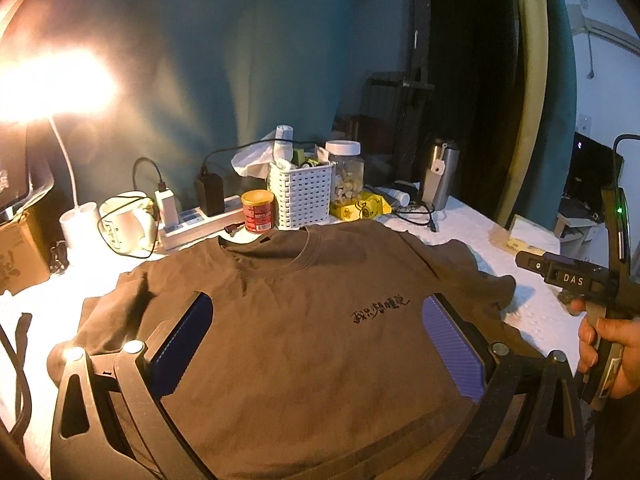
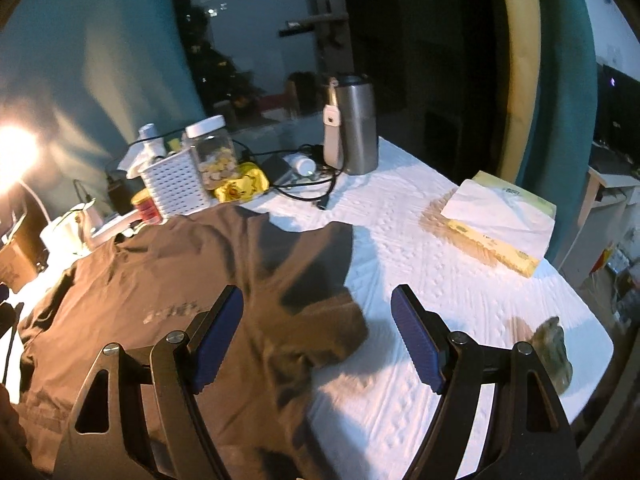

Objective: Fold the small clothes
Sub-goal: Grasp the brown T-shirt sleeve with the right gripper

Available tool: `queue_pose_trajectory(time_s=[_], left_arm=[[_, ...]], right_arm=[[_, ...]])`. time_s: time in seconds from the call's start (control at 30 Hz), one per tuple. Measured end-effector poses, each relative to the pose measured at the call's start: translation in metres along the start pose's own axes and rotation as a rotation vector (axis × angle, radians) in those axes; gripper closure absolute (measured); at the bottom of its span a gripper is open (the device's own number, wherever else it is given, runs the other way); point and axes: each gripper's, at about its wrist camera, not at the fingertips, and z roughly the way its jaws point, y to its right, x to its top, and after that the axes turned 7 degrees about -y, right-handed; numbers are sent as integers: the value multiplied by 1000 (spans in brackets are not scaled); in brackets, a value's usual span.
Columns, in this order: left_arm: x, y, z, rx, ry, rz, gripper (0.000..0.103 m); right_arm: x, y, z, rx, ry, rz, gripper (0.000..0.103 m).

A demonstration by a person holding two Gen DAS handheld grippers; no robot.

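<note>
We are holding the left claw [image 1: 316,320] wide apart above the shirt [image 1: 304,320], gripping nothing, its blue pads [image 1: 452,344] framing the chest and the black print [image 1: 380,307]. The shirt is lying flat and front-up across the middle of the counter [image 1: 532,312], collar [image 1: 294,250] toward the far edge, hem toward the near edge.

We are keeping the right claw [image 2: 318,336] wide as well, empty, hovering over the shirt's sleeve [image 2: 320,264] where it is spreading onto the white cover. One finger [image 2: 218,336] is showing over brown cloth, the other over bare counter [image 2: 440,276]. In the left wrist view our hand [image 1: 608,344] is gripping the right claw's handle past the shirt's side.

Along the far edge things are crowding together: a lamp [image 1: 60,84] glaring at the far left corner, a mug [image 1: 124,220], a power strip [image 1: 196,224], a red can [image 1: 258,211], a white basket [image 1: 300,196], a jar [image 1: 346,172], a yellow packet [image 1: 360,208] and a steel flask [image 2: 356,124]. A tissue box [image 2: 500,220] is sitting near the right edge, well apart from the shirt.
</note>
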Motion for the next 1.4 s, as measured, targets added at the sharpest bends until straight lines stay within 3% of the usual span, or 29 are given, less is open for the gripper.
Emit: queue_pose_trajectory(time_s=[0.5, 0.6, 0.8, 0.87, 0.93, 1.03, 1.4], left_arm=[[19, 5, 59, 11, -76, 4, 0], [21, 4, 66, 21, -86, 4, 0], [26, 2, 77, 38, -101, 1, 0], [27, 2, 80, 38, -109, 4, 0], [27, 1, 82, 41, -112, 6, 0], [29, -1, 82, 35, -114, 1, 0], [28, -17, 67, 9, -83, -26, 0]], right_arm=[[25, 25, 73, 21, -81, 24, 24], [28, 27, 90, 47, -106, 32, 32], [32, 28, 122, 109, -175, 37, 35], [32, 28, 130, 120, -192, 40, 39], [34, 26, 132, 140, -194, 29, 65], [34, 20, 134, 145, -203, -1, 90], [47, -11, 96, 118, -89, -82, 94]])
